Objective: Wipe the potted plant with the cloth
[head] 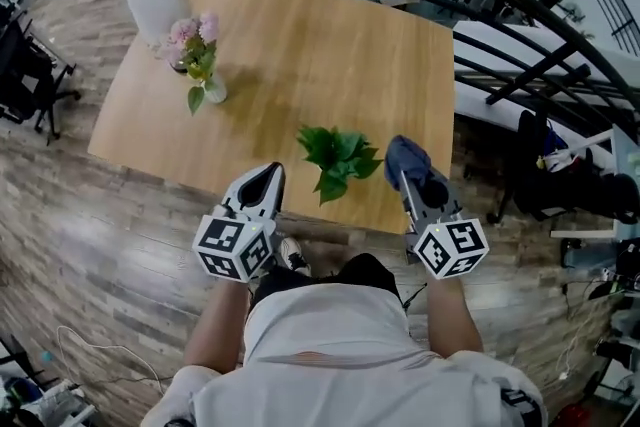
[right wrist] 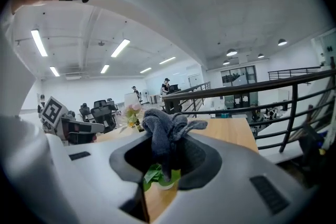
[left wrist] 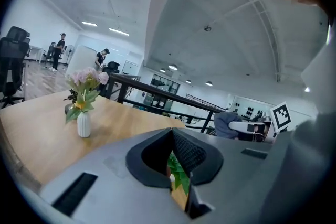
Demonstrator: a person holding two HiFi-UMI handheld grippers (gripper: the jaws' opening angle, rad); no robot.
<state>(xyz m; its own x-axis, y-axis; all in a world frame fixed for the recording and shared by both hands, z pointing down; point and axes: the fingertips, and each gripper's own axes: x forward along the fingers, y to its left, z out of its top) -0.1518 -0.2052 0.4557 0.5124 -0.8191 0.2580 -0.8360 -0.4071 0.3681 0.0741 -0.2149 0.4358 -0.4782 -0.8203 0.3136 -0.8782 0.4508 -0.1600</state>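
Observation:
The small potted plant (head: pixel 338 159) with broad green leaves stands near the table's front edge, between my two grippers. My right gripper (head: pixel 412 177) is shut on a bunched blue-grey cloth (head: pixel 407 160), held just right of the plant; in the right gripper view the cloth (right wrist: pixel 164 132) sticks up out of the jaws with the plant's leaves (right wrist: pixel 155 174) below. My left gripper (head: pixel 262 187) is shut and holds nothing, left of the plant, off the table's front edge. The plant (left wrist: pixel 179 176) shows through the slit under its jaws.
A white vase of pink flowers (head: pixel 200 65) stands at the wooden table's (head: pixel 320 45) far left, with a white cylinder (head: pixel 155 0) behind it. A black railing (head: pixel 500 5) runs along the right side. Office chairs and people are in the far background.

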